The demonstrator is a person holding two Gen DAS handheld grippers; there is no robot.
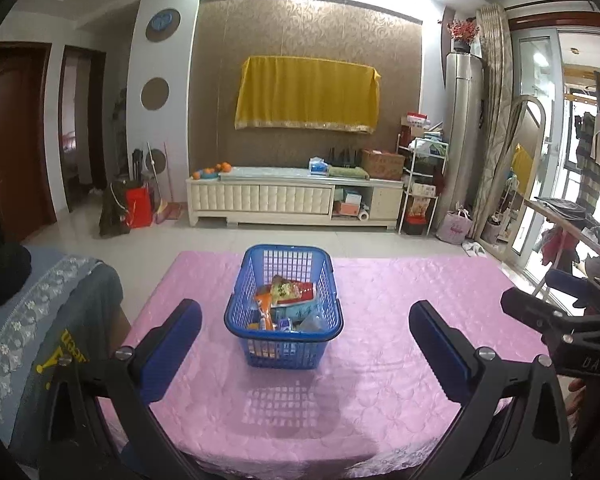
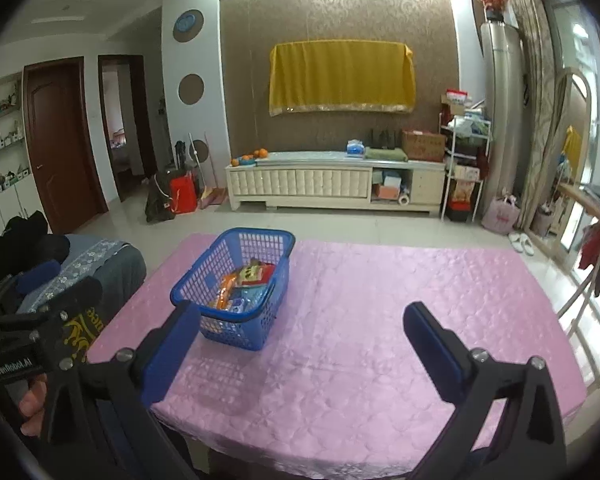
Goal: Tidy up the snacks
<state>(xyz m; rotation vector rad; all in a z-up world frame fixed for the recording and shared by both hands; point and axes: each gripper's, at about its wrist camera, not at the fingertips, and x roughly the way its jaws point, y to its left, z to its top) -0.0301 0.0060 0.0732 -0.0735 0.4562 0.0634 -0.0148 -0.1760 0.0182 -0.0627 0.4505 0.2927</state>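
A blue plastic basket (image 1: 236, 312) stands on the pink table (image 1: 400, 300) and holds several snack packets (image 1: 290, 294). My left gripper (image 1: 305, 320) is open and empty, held back from the table's near edge with the basket straight ahead between its fingers. The basket (image 2: 188, 288) with the snack packets (image 2: 246, 284) shows left of centre in the right wrist view. My right gripper (image 2: 302, 322) is open and empty, to the right of the basket over the pink table (image 2: 380, 300). Each gripper's body shows at the edge of the other's view.
A chair with a grey-blue cloth (image 1: 52, 300) stands at the table's left side. A clothes rack (image 1: 572, 236) stands to the right. A white TV cabinet (image 1: 292, 196) lines the far wall across open floor.
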